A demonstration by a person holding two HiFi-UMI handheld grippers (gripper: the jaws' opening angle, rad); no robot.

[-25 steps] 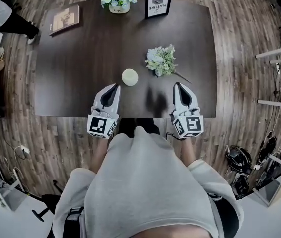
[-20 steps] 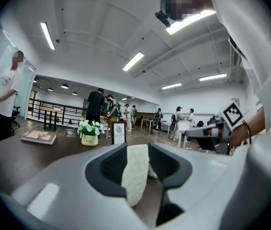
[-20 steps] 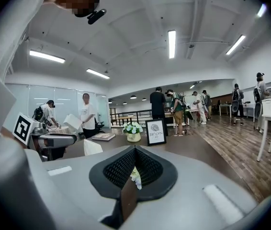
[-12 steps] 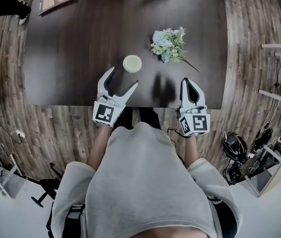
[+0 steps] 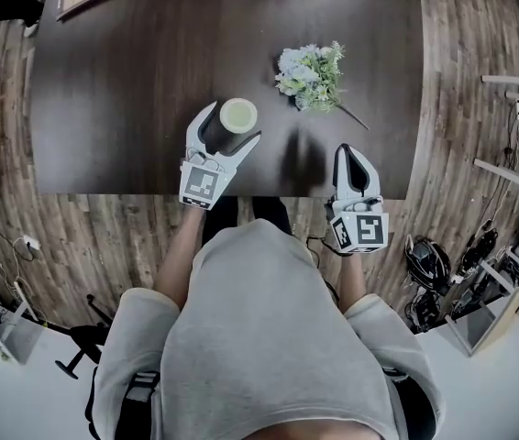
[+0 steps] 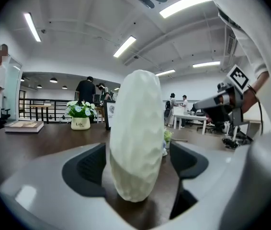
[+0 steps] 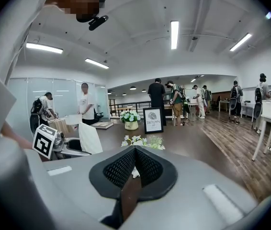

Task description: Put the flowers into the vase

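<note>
Left gripper (image 5: pixel 231 124), centre-left: fingers wide, just opened further, either side of the pale vase (image 5: pixel 238 115) upright on the dark tabletop (image 5: pixel 122 90), not touching it. Flowers (image 5: pixel 310 74), upper centre-right, lying on the tabletop. Right gripper (image 5: pixel 347 154), lower right: fingers together, empty.

Counted: 1 vase (image 5: pixel 237 115), 1 flower bunch (image 5: pixel 310 76), 1 left gripper (image 5: pixel 233 124), 1 right gripper (image 5: pixel 344 152), 1 bench (image 5: pixel 131 81), 1 potted plant (image 6: pixel 80 115), 1 framed sign (image 7: pixel 153 120).
</note>
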